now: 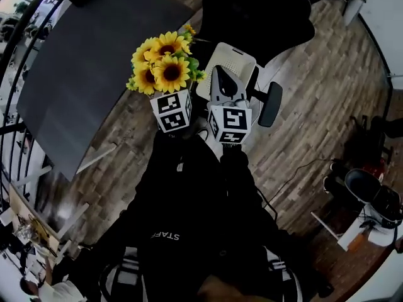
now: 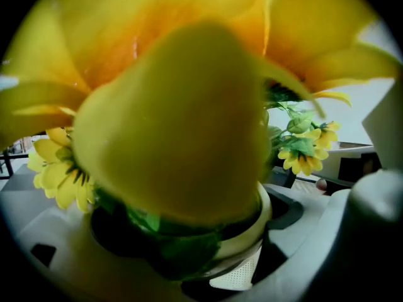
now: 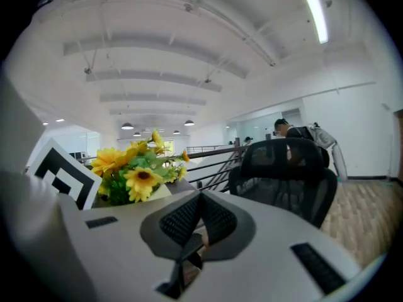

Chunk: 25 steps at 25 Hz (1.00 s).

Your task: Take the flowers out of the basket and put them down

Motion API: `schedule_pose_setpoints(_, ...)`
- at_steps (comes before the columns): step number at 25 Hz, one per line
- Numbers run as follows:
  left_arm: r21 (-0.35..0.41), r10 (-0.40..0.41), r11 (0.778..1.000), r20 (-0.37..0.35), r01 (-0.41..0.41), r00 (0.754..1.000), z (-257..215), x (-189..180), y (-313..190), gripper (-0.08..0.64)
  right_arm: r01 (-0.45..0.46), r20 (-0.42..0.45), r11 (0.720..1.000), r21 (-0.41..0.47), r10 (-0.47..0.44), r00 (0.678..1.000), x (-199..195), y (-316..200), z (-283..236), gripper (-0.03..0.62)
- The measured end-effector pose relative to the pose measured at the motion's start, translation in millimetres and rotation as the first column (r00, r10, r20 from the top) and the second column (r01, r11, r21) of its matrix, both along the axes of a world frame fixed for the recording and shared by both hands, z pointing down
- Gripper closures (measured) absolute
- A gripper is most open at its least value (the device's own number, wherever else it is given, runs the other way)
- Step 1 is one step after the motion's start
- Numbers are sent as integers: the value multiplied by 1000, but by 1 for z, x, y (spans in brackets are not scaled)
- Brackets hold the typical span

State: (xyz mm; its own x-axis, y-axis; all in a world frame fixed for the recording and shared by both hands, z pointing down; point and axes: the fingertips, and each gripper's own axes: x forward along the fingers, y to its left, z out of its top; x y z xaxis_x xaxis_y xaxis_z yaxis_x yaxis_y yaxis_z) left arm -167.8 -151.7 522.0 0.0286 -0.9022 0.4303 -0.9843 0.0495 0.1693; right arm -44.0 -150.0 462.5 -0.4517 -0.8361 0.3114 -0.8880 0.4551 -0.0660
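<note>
A bunch of yellow sunflowers point(image 1: 162, 61) stands up from my left gripper point(image 1: 165, 88), whose jaws close round the green stems. In the left gripper view the blooms point(image 2: 176, 124) fill the frame, and the stems and a cream rim point(image 2: 267, 216) sit between the pads of the left gripper point(image 2: 195, 231). The white perforated basket point(image 1: 239, 60) shows just right of the flowers, under my right gripper point(image 1: 221, 74); a bit of the basket point(image 2: 242, 277) shows low down. The right gripper point(image 3: 200, 206) has its pads together. The flowers point(image 3: 135, 172) are to its left.
A dark tabletop point(image 1: 82, 61) lies to the left, beyond the flowers. A black office chair point(image 1: 258, 11) stands ahead, with another chair's armrest point(image 1: 271, 104) by my right gripper. A railing point(image 1: 12, 137) runs along the far left. A person point(image 3: 296, 131) stands behind the chair point(image 3: 283, 181).
</note>
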Motion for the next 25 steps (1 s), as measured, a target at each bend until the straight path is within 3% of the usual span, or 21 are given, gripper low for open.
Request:
schedule_pose_setpoints(4, -14, -91, 996, 13, 92, 996, 4, -39, 5, 18, 101, 2, 995, -1, -101, 995, -40, -10, 3, 580)
schedule_pose_setpoints(6, -3, -115, 993, 22, 116, 993, -19, -31, 36, 18, 126, 6, 992, 10, -126, 992, -31, 19, -22, 580)
schedule_pose_setpoints(7, 18, -76, 997, 32, 75, 997, -45, 3, 54, 18, 86, 11, 996, 32, -87, 996, 5, 44, -48, 580)
schedule_pose_setpoints(8, 54, 16, 998, 48, -19, 999, -79, 60, 67, 18, -7, 20, 998, 69, 6, 1000, 63, 71, -82, 580)
schedule_pose_setpoints(9, 96, 140, 984, 72, -147, 987, -118, 132, 74, 18, -135, 36, 984, 116, 132, 991, 134, 98, -120, 580)
schedule_pose_setpoints(10, 131, 250, 956, 98, -261, 963, -154, 200, 79, 18, -249, 56, 956, 155, 243, 968, 201, 122, -155, 580)
schedule_pose_setpoints(11, 153, 308, 934, 116, -324, 944, -181, 250, 86, 18, -312, 69, 934, 175, 304, 950, 251, 140, -181, 580)
schedule_pose_setpoints(13, 160, 300, 935, 123, -317, 946, -202, 280, 95, 18, -303, 70, 937, 173, 295, 953, 284, 150, -204, 580)
schedule_pose_setpoints(17, 138, 210, 965, 112, -224, 971, -199, 216, 75, 18, -208, 62, 964, 167, 200, 978, 226, 116, -209, 580)
schedule_pose_setpoints(22, 156, 106, 981, 90, -119, 990, -208, 117, 63, 18, -87, 41, 979, 184, 81, 996, 123, 83, -220, 580)
schedule_pose_setpoints(25, 173, 50, 983, 99, -67, 994, -206, 87, 57, 18, -24, 40, 983, 182, 17, 999, 92, 67, -217, 580)
